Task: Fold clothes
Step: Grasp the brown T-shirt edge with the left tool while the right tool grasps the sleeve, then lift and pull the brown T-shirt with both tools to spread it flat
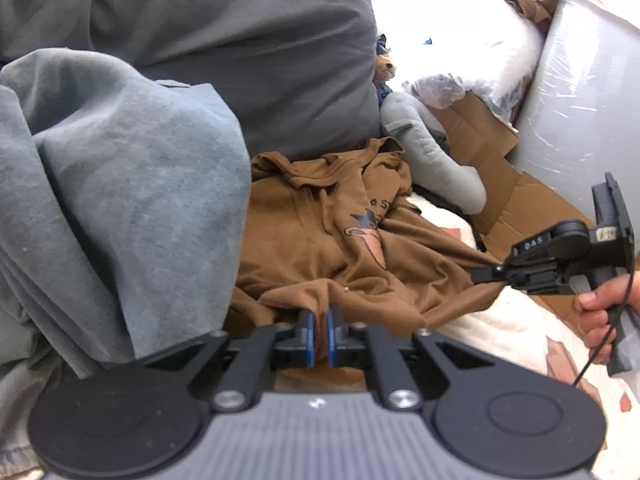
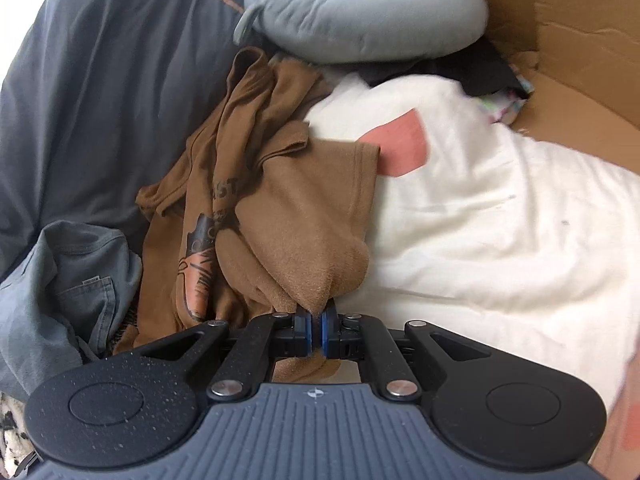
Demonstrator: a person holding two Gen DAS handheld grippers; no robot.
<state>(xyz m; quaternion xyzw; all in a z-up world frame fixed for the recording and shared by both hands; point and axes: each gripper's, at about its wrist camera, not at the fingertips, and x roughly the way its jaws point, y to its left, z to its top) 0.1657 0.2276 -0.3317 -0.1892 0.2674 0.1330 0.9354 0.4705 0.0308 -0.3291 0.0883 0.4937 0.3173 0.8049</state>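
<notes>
A brown T-shirt [image 1: 340, 248] with a printed front lies crumpled on a white blanket [image 1: 492, 328]. My left gripper [image 1: 319, 320] is shut on the shirt's near hem, cloth pinched between its blue pads. Further right in the left wrist view, my right gripper [image 1: 486, 274] is held by a hand and is shut on another edge of the shirt, pulling it taut. In the right wrist view the brown T-shirt [image 2: 280, 208] hangs bunched from my right gripper [image 2: 316, 322], its blue pads pressed on the fabric.
A grey-blue garment [image 1: 120, 184] is heaped at the left, against a dark grey cushion [image 1: 240, 40]. A grey neck pillow [image 1: 432, 148] and flattened cardboard [image 1: 500, 168] lie beyond the shirt. A plastic-wrapped white block [image 1: 580, 100] stands at the right.
</notes>
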